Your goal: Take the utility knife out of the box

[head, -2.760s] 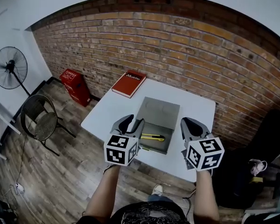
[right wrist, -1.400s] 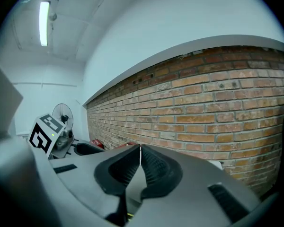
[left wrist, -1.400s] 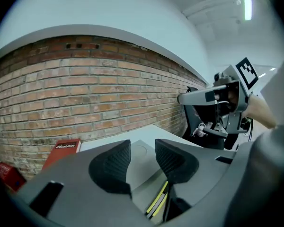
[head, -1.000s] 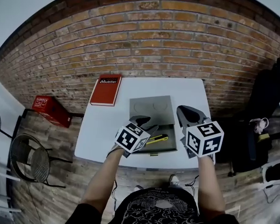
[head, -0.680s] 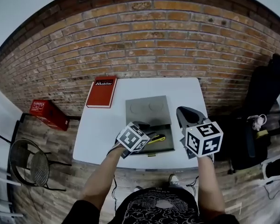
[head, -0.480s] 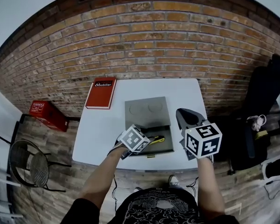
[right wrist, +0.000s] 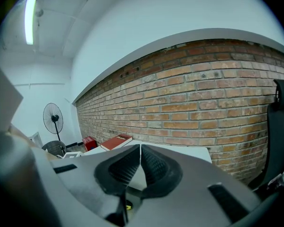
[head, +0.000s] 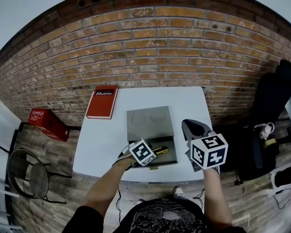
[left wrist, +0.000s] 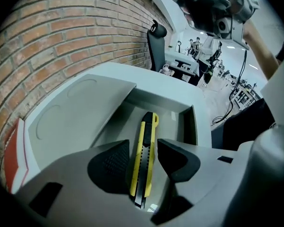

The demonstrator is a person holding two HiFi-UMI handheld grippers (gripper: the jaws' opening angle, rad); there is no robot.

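Observation:
A yellow and black utility knife [left wrist: 148, 131] lies lengthwise in the tray of an open grey box [left wrist: 191, 122]. The box lid [left wrist: 80, 112] is folded flat towards the brick wall. My left gripper [left wrist: 143, 145] points steeply down into the tray. It is open, with one finger on each side of the knife and a gap at both pads. In the head view the left gripper [head: 146, 155] covers the knife's near end; the knife [head: 160, 150] pokes out to its right. My right gripper [head: 194, 127] hovers beside the box's right edge, shut [right wrist: 140, 155] on nothing.
The box sits near the front of a white table [head: 102, 144]. A red book [head: 102, 101] lies at the table's far left corner. On the floor are a red crate [head: 47, 123] and a wire chair [head: 26, 176] at left, and a black office chair [head: 276, 115] at right.
My left gripper has dropped down into the box tray and tipped steeply downward, so its fingers now straddle the knife. The right gripper has hardly moved.

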